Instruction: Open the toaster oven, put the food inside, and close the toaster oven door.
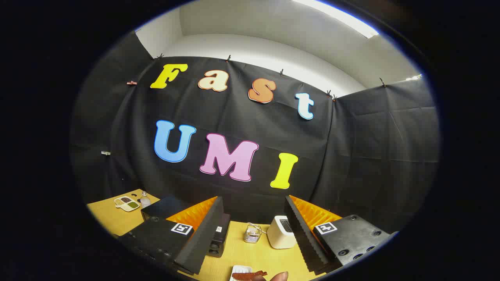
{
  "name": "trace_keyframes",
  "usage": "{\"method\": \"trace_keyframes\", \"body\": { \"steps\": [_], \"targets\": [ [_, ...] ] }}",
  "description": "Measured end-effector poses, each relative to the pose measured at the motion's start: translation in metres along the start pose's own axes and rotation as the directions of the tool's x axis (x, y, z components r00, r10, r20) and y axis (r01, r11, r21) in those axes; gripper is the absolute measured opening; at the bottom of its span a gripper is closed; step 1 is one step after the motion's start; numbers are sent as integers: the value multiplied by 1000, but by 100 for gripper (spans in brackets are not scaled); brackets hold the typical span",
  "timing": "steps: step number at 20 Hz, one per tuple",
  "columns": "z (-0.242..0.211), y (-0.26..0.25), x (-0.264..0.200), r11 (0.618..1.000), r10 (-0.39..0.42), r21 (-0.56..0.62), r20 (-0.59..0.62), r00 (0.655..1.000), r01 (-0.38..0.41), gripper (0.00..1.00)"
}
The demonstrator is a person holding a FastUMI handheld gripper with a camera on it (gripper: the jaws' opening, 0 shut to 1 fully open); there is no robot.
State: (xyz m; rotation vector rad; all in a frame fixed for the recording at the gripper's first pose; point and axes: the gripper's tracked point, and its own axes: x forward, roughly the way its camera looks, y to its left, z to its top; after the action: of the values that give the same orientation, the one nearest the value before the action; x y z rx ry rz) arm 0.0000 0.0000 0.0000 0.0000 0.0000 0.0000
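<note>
My gripper (254, 199) is open and held high above the wooden table (258, 253), with nothing between its fingers. A black toaster oven (219, 235) stands on the table, mostly hidden behind the left finger (203, 230); I see its knob side, and I cannot tell how its door stands. Below and between the fingers lies a small white plate (239, 269) carrying a reddish-brown strip of food (248, 275). A person's fingertip (279, 276) shows right beside that food.
A small wire-and-glass holder (252, 233) and a white boxy appliance (280, 232) stand between the fingers, toward the back of the table. Far to the left sit a compartment tray (127, 203) and a little bottle (145, 200). Black cloth walls close the booth.
</note>
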Motion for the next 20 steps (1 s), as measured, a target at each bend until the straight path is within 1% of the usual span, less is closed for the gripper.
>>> {"method": "trace_keyframes", "body": {
  "steps": [11, 20],
  "targets": [
    [-1, -3, -3, 1000, -11, 17, -4, 1000, 11, 97],
    [-9, -1, -7, 999, 7, 34, -29, 1000, -6, 97]
  ]
}}
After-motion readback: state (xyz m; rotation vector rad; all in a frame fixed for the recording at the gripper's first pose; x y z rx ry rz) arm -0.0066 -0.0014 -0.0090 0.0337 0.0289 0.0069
